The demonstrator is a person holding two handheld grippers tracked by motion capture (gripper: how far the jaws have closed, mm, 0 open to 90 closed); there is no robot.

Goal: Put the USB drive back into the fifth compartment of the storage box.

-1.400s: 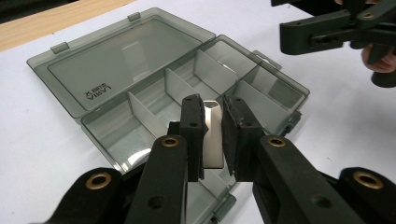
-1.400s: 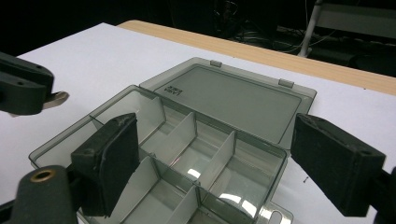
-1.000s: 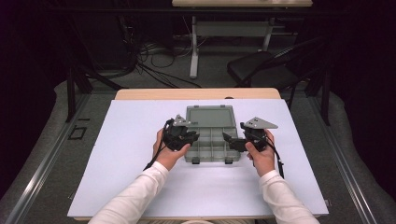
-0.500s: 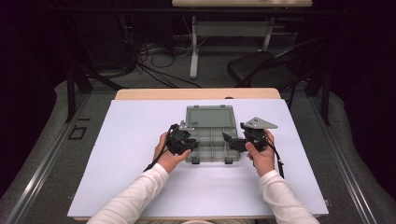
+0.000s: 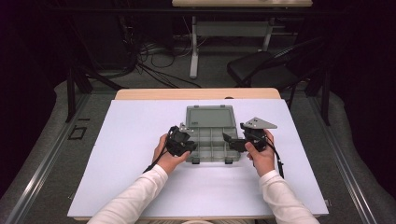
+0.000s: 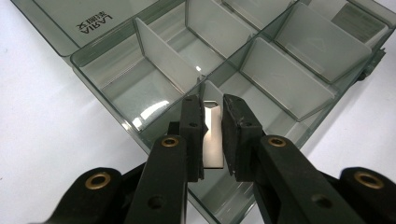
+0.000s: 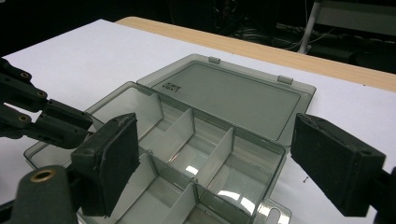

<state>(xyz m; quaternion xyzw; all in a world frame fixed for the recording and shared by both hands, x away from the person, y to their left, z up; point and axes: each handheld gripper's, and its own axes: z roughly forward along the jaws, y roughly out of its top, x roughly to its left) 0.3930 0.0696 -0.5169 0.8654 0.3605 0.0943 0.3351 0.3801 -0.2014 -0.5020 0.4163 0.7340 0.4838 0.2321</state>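
Hardly anything has shifted in the last second — the left tool [image 6: 212, 135] has only edged a little nearer the front of the clear compartment box [image 5: 210, 140], and its jaws are clamped on a small white divider [image 6: 212, 140] standing in a front compartment. The right tool [image 7: 215, 163] hovers at the box's right end, jaws wide apart and holding nothing. The box lies open mid-counter [image 5: 140, 177], lid [image 5: 209, 116] flat behind — the divider looks about to be pulled or seated.
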